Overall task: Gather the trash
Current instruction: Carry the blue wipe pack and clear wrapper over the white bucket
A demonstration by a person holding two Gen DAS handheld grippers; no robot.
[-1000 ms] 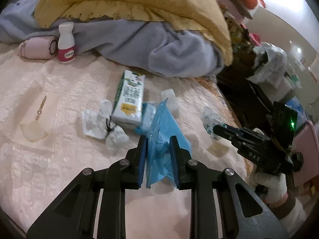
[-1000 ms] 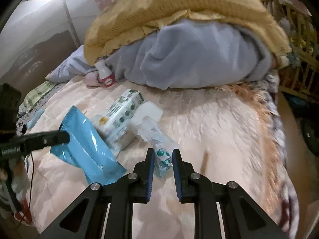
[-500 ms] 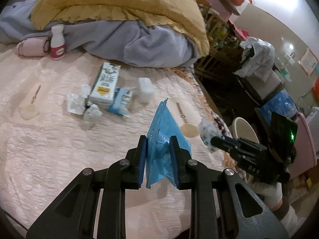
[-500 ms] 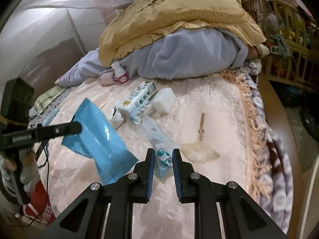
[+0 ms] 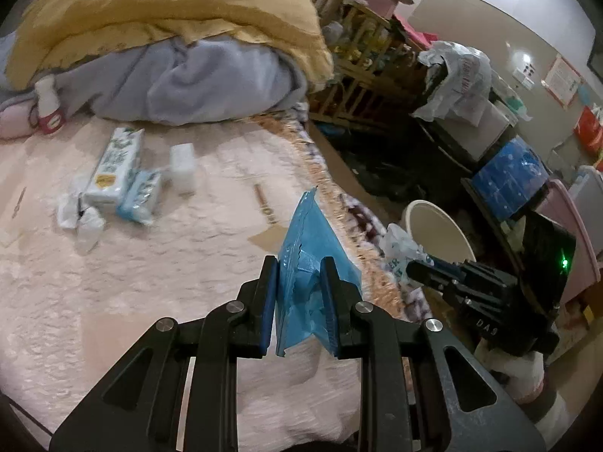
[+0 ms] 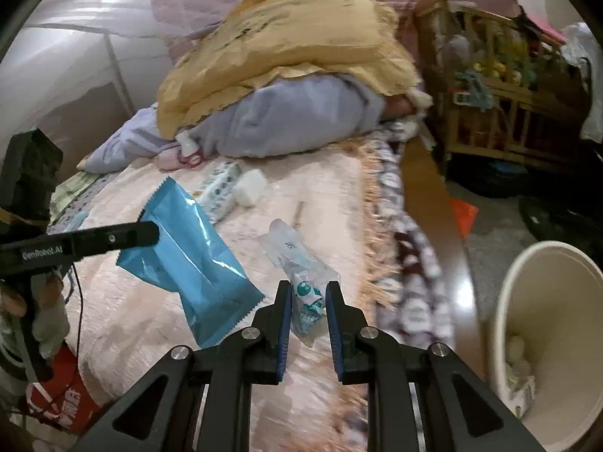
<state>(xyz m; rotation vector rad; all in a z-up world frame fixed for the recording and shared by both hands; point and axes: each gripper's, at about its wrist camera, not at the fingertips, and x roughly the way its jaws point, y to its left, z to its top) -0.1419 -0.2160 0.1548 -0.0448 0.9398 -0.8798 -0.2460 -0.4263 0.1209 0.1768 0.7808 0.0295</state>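
Each wrist camera sits close behind its own tongs, angled downward across the bed [image 5: 150, 282]. Both views share the bed edge and the white bin [image 6: 546, 320].

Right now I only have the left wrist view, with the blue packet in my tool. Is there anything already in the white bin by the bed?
Observer: Yes. The right wrist view looks into the white bin, and some pale trash lies at its bottom.
Operator: What exactly is the right tool carrying? I only see a pale lump at its tip.
Observer: The right tool is shut on a clear plastic wrapper with teal print.
Operator: Is my blue packet torn open?
Observer: From the right side, the blue packet looks flat, with zigzag edges at both ends; the left tool grips it across the upper part.
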